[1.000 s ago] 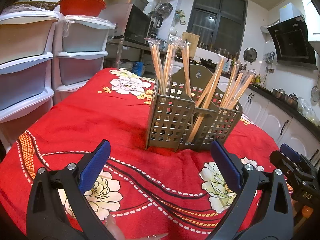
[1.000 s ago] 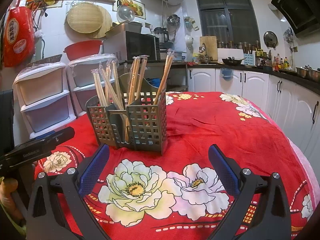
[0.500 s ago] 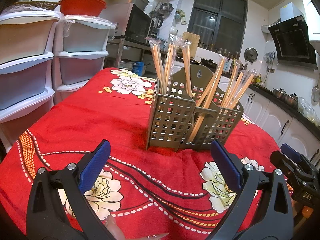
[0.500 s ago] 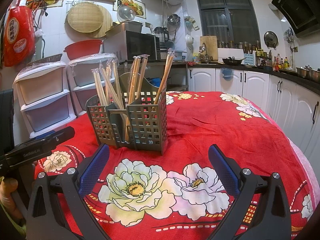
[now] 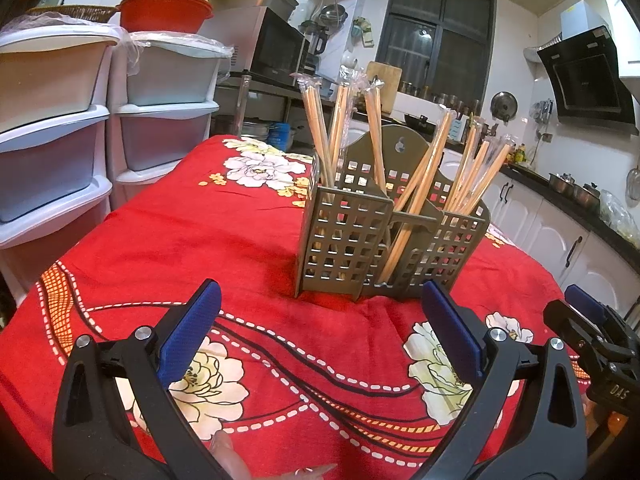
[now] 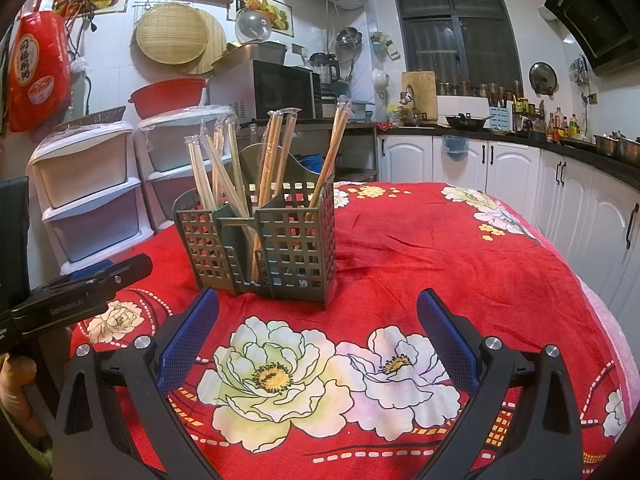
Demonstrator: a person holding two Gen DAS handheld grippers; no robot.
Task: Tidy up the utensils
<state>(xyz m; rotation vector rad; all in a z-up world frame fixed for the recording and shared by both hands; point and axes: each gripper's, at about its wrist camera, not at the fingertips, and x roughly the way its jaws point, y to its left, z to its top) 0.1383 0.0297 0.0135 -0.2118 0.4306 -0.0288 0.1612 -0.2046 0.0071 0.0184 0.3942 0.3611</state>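
Writing: "GenRobot.AI" on the left gripper (image 6: 80,300) body, seen at 9 o'clock in right wrist view; "DAS" on the right gripper (image 5: 600,360) at 3 o'clock in left wrist view. Red hanging bag (image 6: 38,68) bears Chinese characters, not legible.

Grey perforated plastic utensil holder (image 5: 384,236), square-grid walls, arched back plate, upright at 12 o'clock on table (image 5: 192,236) with red floral cloth. Plastic-sleeved wooden chopsticks (image 5: 420,176) lean in its compartments.

Both grippers: blue-padded fingers (image 5: 190,334) spread wide, empty, above cloth.
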